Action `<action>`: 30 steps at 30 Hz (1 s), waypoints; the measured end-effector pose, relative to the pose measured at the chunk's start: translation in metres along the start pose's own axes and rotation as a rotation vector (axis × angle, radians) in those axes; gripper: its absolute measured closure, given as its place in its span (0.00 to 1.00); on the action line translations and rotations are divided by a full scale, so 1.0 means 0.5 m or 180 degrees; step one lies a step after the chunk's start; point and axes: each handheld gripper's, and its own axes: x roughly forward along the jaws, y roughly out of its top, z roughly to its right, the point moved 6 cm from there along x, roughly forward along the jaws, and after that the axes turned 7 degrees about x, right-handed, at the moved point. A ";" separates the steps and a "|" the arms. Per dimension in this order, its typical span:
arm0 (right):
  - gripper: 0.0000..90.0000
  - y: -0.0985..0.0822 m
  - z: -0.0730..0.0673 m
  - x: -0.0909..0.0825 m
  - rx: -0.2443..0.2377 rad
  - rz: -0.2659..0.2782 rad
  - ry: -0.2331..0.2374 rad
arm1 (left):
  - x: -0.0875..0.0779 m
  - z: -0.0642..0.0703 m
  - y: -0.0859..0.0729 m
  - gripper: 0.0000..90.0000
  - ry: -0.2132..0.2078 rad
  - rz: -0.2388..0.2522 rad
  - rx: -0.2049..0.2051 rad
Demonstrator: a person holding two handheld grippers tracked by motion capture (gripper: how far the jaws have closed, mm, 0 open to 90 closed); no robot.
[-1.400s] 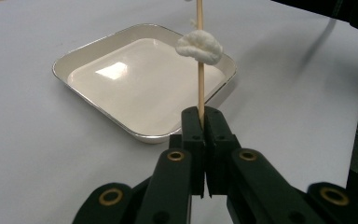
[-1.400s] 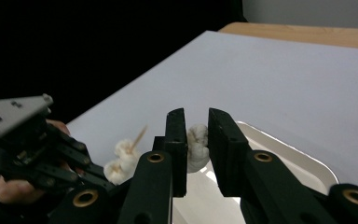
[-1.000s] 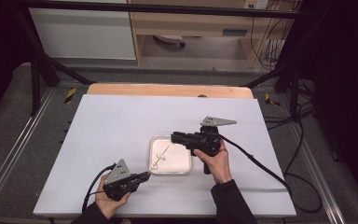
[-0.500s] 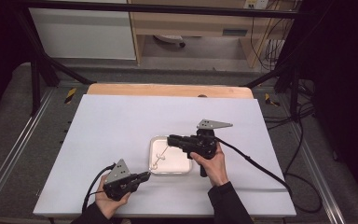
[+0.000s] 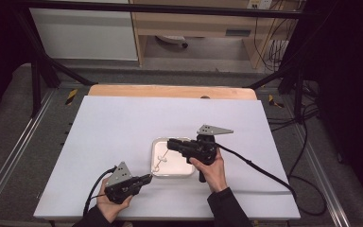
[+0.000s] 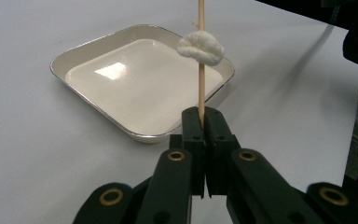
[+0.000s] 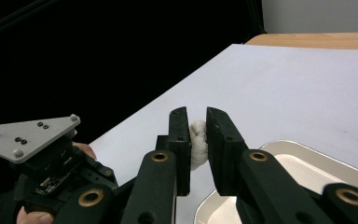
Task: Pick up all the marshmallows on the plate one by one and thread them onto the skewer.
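**Operator:** What is the state of the tools?

**Inspector:** Your left tool (image 6: pixel 200 114) has its jaws together, clamped on the thin wooden skewer (image 6: pixel 201 88), which stands up from them over the edge of the shallow square metal tray (image 6: pixel 74 60). One soft white puffy lump (image 6: pixel 200 48) is already threaded partway up the stick. Your right tool (image 7: pixel 197 116) is clamped on a second soft white lump (image 7: pixel 198 140), and the pads press it on both sides. It hangs above the near corner of the tray.

**Operator:** What has changed in the last second?

**Inspector:** Very little. From above, your left hand has kept its place on the white desk (image 5: pixel 123 123). Your right tool has edged slightly toward the skewer's far end, and its grip is unchanged. I cannot tell whether the stick's tip has entered the second lump, because the jaws hide it.

**Operator:** What does that mean for the work?

**Inspector:** In my judgement, one lump is done and the second is at the point of being speared. Keep the skewer steady and bring the lump straight onto the tip. If the push goes off-centre, the stick may bend or slip in your left tool.
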 end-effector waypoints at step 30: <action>0.92 -0.023 -0.018 0.019 0.0153 0.0181 0.0285 | -0.001 0.005 0.001 0.99 0.0022 0.0008 -0.0036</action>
